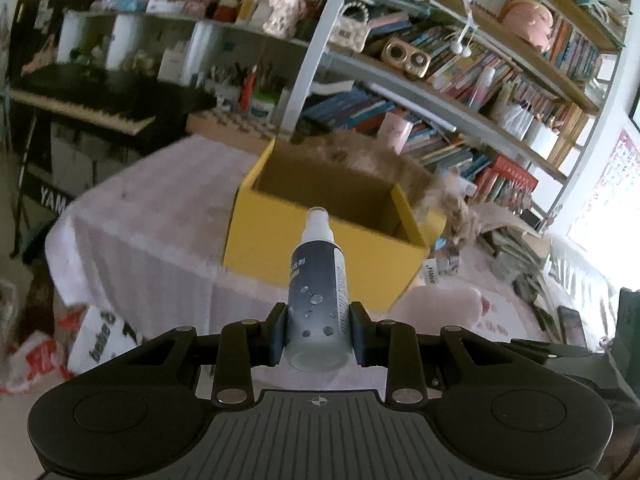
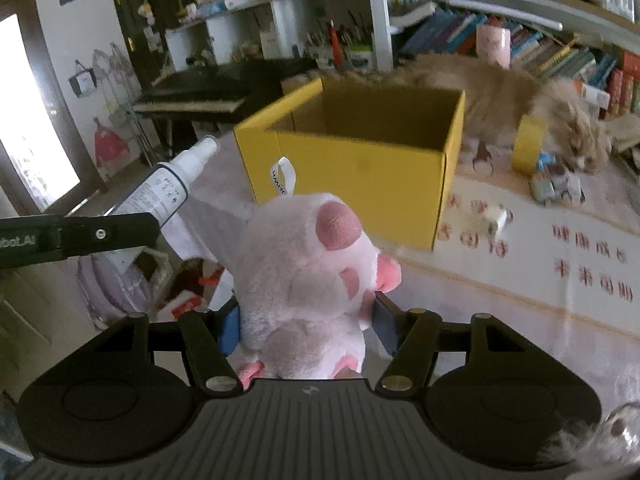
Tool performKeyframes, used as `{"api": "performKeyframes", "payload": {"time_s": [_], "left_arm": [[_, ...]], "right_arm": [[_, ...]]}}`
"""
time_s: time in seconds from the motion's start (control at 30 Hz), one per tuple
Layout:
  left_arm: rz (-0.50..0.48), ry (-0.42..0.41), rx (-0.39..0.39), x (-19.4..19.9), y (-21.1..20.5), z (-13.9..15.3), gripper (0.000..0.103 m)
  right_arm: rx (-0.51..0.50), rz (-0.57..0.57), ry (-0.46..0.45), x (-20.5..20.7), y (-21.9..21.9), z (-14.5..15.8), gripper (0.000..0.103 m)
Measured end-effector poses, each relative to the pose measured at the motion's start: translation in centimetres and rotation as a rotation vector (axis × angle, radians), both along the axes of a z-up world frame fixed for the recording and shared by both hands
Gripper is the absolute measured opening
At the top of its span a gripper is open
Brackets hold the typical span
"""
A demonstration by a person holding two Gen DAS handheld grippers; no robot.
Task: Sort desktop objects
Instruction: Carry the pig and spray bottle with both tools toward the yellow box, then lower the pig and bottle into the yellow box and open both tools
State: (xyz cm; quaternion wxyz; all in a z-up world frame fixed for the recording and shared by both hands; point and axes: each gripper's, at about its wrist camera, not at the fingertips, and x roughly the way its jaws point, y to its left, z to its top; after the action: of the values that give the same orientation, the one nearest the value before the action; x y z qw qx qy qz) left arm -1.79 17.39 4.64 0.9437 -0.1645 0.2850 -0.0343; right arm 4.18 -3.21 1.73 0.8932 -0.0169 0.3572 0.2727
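My left hand-held gripper (image 1: 318, 330) is clamped on a dark spray bottle (image 1: 318, 292), held just in front of the open yellow cardboard box (image 1: 320, 252). My right hand-held gripper (image 2: 306, 322) squeezes a pink plush paw (image 2: 308, 276), also just before the box, above the cloth-covered surface (image 2: 520, 300).

Pink-white printed cloth-covered table (image 2: 540, 280), open yellow cardboard box (image 2: 360, 184) sitting mid-frame, small toy cars (image 2: 556, 188) scattered right, furry cat (image 2: 520, 96) behind.
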Motion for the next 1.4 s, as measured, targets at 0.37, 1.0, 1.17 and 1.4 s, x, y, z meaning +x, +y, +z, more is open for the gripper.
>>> {"api": "performKeyframes", "payload": {"time_s": [0.37,1.0,1.17,1.4], "left_arm": [[-0.013,-0.109,0.050,6.5,0.8,3.7,0.031],[-0.108,-0.053,0.195,20.8,-0.6,2.8,0.031],[-0.152,0.006,0.331,23.9,-2.3,1.7,0.031],[-0.210,0.131,0.371,27.8,-3.7,-0.9,0.031]], "right_arm": [[0.036,0.017,-0.111,6.2,-0.7,5.6,0.061],[-0.285,0.333,-0.166,22.1,4.1,5.3,0.062],[-0.413,0.416,-0.100,25.5,5.5,3.4,0.062],[-0.558,0.543,-0.054,28.4,7.5,-0.7,0.062]]}}
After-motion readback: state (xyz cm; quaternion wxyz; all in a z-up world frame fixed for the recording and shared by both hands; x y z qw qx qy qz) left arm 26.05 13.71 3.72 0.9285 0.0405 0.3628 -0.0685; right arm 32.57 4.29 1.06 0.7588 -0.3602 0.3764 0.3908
